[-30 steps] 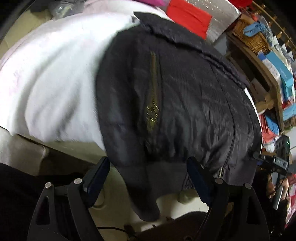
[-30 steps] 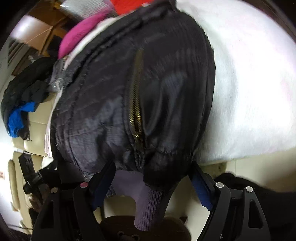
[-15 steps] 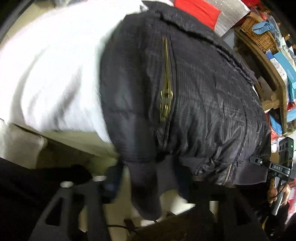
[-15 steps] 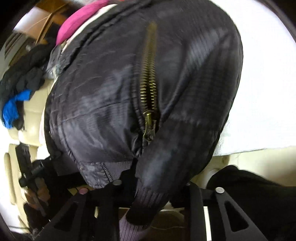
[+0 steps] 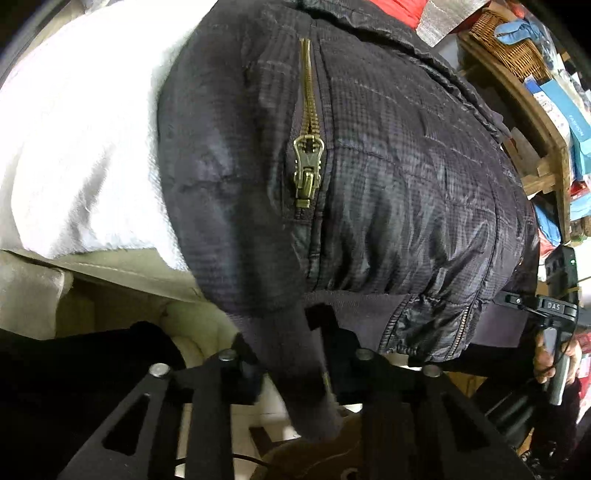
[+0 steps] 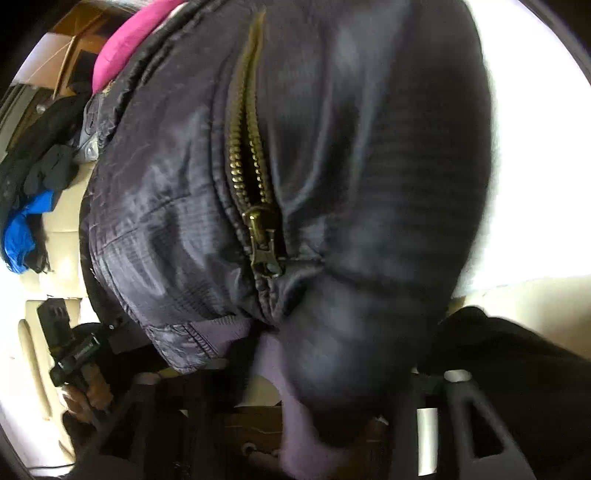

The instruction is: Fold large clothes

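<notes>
A black quilted jacket (image 5: 388,166) with brass pocket zips (image 5: 308,162) lies on a white fluffy blanket (image 5: 74,147). One sleeve cuff (image 5: 299,369) hangs over the near edge, and the jaws of my left gripper (image 5: 288,343) are closing, pressed on it from both sides. In the right wrist view the same jacket (image 6: 166,221) fills the frame, blurred. Its other sleeve end (image 6: 332,387) hangs between the fingers of my right gripper (image 6: 325,373), whose jaws are opening and stand wide. A black sleeve (image 6: 517,369) shows at right.
A wooden shelf (image 5: 546,122) with a wicker basket (image 5: 509,48) and boxes stands to the right. Red cloth (image 5: 402,11) and pink cloth (image 6: 125,48) lie past the jacket's collar. Dark and blue clothes (image 6: 26,229) are piled at left. A hand (image 5: 550,354) holds the other gripper.
Both cameras have come lower and closer to the jacket. The left jaws have narrowed from wide onto the cuff. The right jaws pinched the sleeve half a second ago and have since spread.
</notes>
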`<state>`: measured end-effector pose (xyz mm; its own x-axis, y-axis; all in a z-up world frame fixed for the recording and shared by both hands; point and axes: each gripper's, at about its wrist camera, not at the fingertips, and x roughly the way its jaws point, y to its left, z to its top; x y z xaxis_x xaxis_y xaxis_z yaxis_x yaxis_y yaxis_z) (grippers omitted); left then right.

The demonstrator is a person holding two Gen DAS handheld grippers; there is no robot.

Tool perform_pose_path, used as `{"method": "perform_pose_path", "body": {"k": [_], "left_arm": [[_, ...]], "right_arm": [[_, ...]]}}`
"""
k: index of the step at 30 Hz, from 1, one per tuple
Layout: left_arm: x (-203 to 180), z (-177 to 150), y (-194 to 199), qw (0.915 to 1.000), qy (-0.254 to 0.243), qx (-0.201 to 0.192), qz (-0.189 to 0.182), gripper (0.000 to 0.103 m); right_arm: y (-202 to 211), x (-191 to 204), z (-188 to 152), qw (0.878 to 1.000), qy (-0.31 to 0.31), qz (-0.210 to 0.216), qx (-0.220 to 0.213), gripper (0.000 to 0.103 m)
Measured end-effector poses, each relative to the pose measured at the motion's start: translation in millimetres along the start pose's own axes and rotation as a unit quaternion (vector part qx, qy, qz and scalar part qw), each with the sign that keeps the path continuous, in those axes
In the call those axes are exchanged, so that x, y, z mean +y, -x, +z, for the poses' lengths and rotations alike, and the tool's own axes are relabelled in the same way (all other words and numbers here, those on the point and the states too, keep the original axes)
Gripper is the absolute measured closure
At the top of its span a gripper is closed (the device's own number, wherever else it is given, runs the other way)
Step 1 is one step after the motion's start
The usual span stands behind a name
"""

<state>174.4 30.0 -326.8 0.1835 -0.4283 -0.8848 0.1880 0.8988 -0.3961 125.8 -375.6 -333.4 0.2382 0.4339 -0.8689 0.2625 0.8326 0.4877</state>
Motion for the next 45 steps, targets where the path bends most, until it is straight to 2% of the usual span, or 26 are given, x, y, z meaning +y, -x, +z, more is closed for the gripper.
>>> {"method": "perform_pose_path", "body": {"k": [2,4,5,6,9,12,14,18,22,25,27,28,33,34,36,37,40,44,45], "left_arm": [[-1.4,1.9,-5.4,0.9998,0.006,0.005,-0.018,0.061],[-2.9,1.8,-5.9,0.9999,-0.002,-0.001,-0.017,0.062],[-3.9,0.9,-5.5,0.9998,-0.005,-0.004,-0.017,0.067],[-4.9,0.2,-4.1,0.9998,-0.01,-0.008,-0.017,0.078],[-11.8,2.8,0.7,0.9997,-0.011,-0.015,-0.018,0.094],[-17.8,4.3,12.1,0.9987,-0.026,-0.023,-0.038,0.095],[-20.7,2.1,26.9,0.9974,-0.041,-0.028,-0.052,0.095],[-36.9,13.2,65.3,0.9904,-0.069,-0.052,-0.108,0.095],[-55.9,45.7,118.8,0.9752,-0.102,-0.107,-0.165,0.095],[-66.8,84.2,147.8,0.9666,-0.116,-0.137,-0.182,0.095],[-74.0,120.6,162.6,0.9616,-0.125,-0.158,-0.186,0.095],[-77.3,140.5,168.7,0.9595,-0.127,-0.171,-0.185,0.095],[-77.4,248.1,181.6,0.9535,-0.092,-0.22,-0.185,0.095],[-77.5,279.6,178.9,0.953,-0.081,-0.228,-0.182,0.095],[-76.5,325.6,168.7,0.9529,-0.07,-0.234,-0.179,0.095],[-82.1,346.2,156.2,0.9541,-0.066,-0.234,-0.175,0.095],[-82.3,408.9,120.8,0.9594,-0.053,-0.229,-0.156,0.095],[-70.5,470.3,66.4,0.9692,-0.025,-0.203,-0.138,0.095],[-66.8,475.2,56.5,0.9709,-0.021,-0.197,-0.134,0.095]], "right_arm": [[-2.5,6.1,0.3,1.0,0.012,-0.001,-0.015,0.03],[-3.7,18.3,-1.2,0.998,0.048,-0.005,-0.027,0.035],[-3.8,22.7,-1.5,0.998,0.049,-0.009,-0.03,0.048],[-3.0,24.5,-2.2,0.998,0.052,-0.014,-0.034,0.061],[1.9,35.2,-14.1,0.996,0.08,-0.037,-0.035,0.082],[14.8,54.7,-24.9,0.991,0.117,-0.052,-0.031,0.088],[36.4,74.0,-32.4,0.986,0.154,-0.045,-0.048,0.091],[90.6,108.8,-33.7,0.972,0.207,-0.008,-0.11,0.092],[140.7,137.8,-17.5,0.951,0.237,0.014,-0.197,0.092],[176.8,142.1,9.1,0.939,0.235,0.024,-0.248,0.092],[194.0,149.4,35.1,0.929,0.229,0.022,-0.291,0.092],[202.4,146.9,46.6,0.927,0.22,0.026,-0.302,0.092],[229.5,135.0,143.5,0.919,0.147,0.044,-0.362,0.092],[230.9,133.0,167.3,0.918,0.134,0.049,-0.371,0.092],[229.4,134.9,208.2,0.914,0.118,0.045,-0.386,0.092],[225.2,135.1,238.7,0.913,0.107,0.046,-0.391,0.092],[210.2,136.2,301.9,0.913,0.082,0.037,-0.399,0.093],[174.1,125.8,378.8,0.917,0.052,0.018,-0.395,0.093],[163.5,121.5,395.3,0.919,0.046,0.011,-0.392,0.093]]}}
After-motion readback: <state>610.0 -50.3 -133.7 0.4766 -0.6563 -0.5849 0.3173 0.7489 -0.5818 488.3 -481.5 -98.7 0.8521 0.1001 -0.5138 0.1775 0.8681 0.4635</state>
